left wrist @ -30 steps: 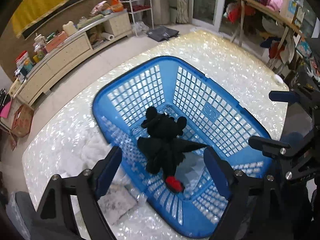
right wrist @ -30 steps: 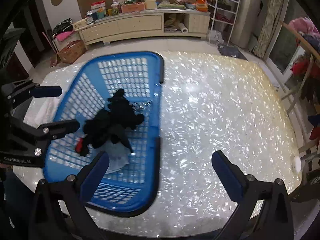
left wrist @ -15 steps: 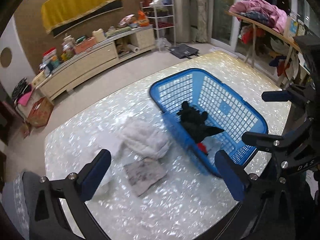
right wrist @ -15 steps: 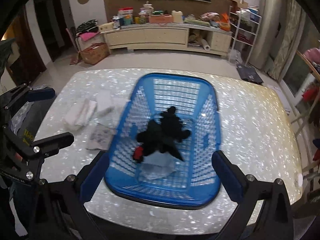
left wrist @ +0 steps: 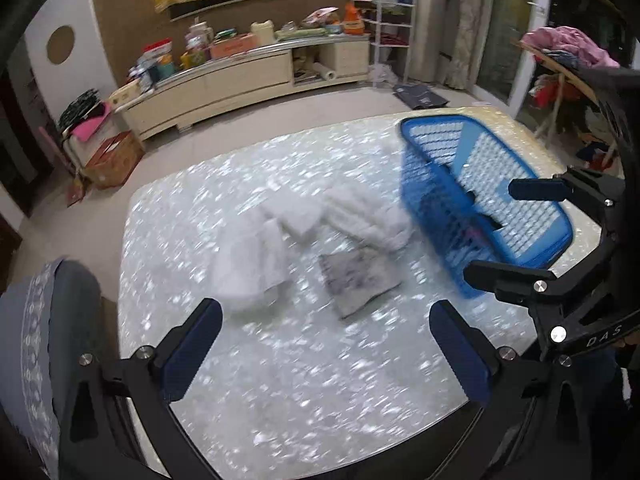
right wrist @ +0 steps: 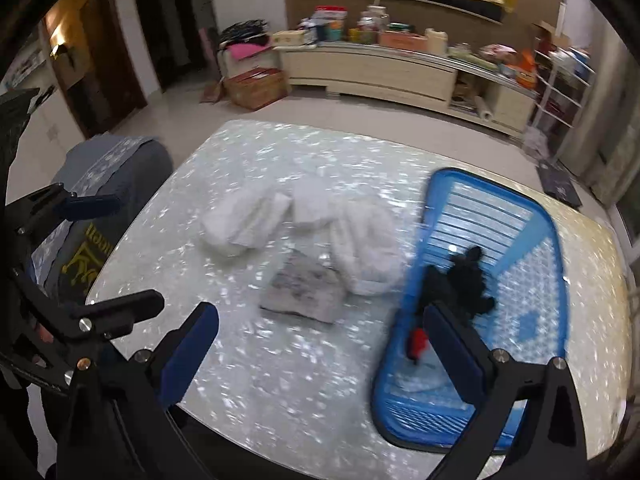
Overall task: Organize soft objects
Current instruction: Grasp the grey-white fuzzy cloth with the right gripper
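Observation:
A blue basket (left wrist: 532, 200) (right wrist: 516, 340) stands at the table's right side with a black plush toy (right wrist: 464, 284) and a pale blue cloth inside. White fluffy towels (left wrist: 360, 216) (right wrist: 360, 248), a second white bundle (left wrist: 248, 264) (right wrist: 244, 224) and a grey cloth (left wrist: 356, 280) (right wrist: 304, 288) lie left of it. My left gripper (left wrist: 326, 354) is open and empty above the table's near edge. My right gripper (right wrist: 320, 354) is open and empty, near the basket's front left corner.
The pearl-white table (left wrist: 280, 380) fills the middle. A grey chair back (right wrist: 112, 184) stands at its left edge. A long cabinet (left wrist: 240, 80) with clutter lines the far wall. A rack with clothes (left wrist: 568, 52) stands at the right.
Both grippers pulled back and swung left, away from over the basket. The towels and grey cloth came into view. The plush toy stays in the basket.

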The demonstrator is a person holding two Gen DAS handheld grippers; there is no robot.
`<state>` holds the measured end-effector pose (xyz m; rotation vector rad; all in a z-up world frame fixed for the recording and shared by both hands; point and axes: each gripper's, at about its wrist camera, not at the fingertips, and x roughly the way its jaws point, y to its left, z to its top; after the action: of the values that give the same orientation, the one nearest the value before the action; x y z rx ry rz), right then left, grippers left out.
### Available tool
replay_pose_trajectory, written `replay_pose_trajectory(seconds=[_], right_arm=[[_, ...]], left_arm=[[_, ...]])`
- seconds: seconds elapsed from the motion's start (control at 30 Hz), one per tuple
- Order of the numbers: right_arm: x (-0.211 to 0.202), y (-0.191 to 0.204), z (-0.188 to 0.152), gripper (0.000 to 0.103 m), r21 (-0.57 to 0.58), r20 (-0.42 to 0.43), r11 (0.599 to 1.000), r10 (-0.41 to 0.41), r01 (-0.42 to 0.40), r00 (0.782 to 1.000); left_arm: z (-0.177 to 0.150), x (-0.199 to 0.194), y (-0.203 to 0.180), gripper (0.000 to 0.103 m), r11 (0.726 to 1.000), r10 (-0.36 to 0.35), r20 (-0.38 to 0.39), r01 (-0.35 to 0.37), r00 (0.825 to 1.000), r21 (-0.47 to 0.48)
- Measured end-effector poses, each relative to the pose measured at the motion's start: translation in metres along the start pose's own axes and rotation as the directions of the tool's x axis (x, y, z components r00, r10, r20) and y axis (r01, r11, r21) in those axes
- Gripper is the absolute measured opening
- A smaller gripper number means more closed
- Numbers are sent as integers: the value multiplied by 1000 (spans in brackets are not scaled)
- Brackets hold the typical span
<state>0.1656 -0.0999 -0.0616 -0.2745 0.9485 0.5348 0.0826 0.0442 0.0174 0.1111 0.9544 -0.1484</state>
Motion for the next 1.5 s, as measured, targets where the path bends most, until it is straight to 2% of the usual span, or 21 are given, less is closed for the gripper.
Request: replay_pose_trajectory(seconds=[0.27, 0.5, 0.6, 0.87, 0.93, 1.07, 1.17, 1.2, 1.37, 1.5], right_arm=[[50, 39, 7, 102, -80, -75, 996, 24, -30, 997], [92, 55, 5, 102, -91, -147, 995, 33, -46, 989], [107, 58, 4, 93, -94, -177, 994, 30, -47, 984], [150, 53, 4, 91, -86, -230, 996, 19, -40, 973], [160, 51, 5, 83, -82, -242, 996, 20, -41, 970], [177, 49, 6, 80, -80, -272, 996, 19, -42, 962], [187, 45, 3, 75, -71, -291, 997, 16, -38, 957], [190, 44, 3, 68, -67, -297, 997, 16, -38, 955], [195, 43, -1, 68, -97, -290, 995, -10, -19, 957], [196, 49, -8, 61, -118, -281, 993, -30, -4, 959]], left_arm=[[-36, 18, 49, 103, 995, 52, -50, -56, 997, -80], [-58, 47, 71, 103, 991, 66, -83, -75, 994, -110], [-64, 63, 77, 103, 990, 53, -105, -65, 993, -122], [-64, 101, 84, 103, 990, 19, -141, -38, 990, -135], [-64, 109, 85, 103, 990, 16, -146, -35, 989, -134], [-63, 121, 92, 103, 989, -2, -157, -21, 988, -148], [-63, 125, 97, 103, 987, -5, -159, -21, 987, -161], [-64, 126, 99, 103, 986, -6, -161, -21, 987, -165], [-66, 126, 106, 103, 983, -13, -160, -16, 987, -183], [-67, 124, 110, 103, 982, -13, -156, -18, 988, -191]])
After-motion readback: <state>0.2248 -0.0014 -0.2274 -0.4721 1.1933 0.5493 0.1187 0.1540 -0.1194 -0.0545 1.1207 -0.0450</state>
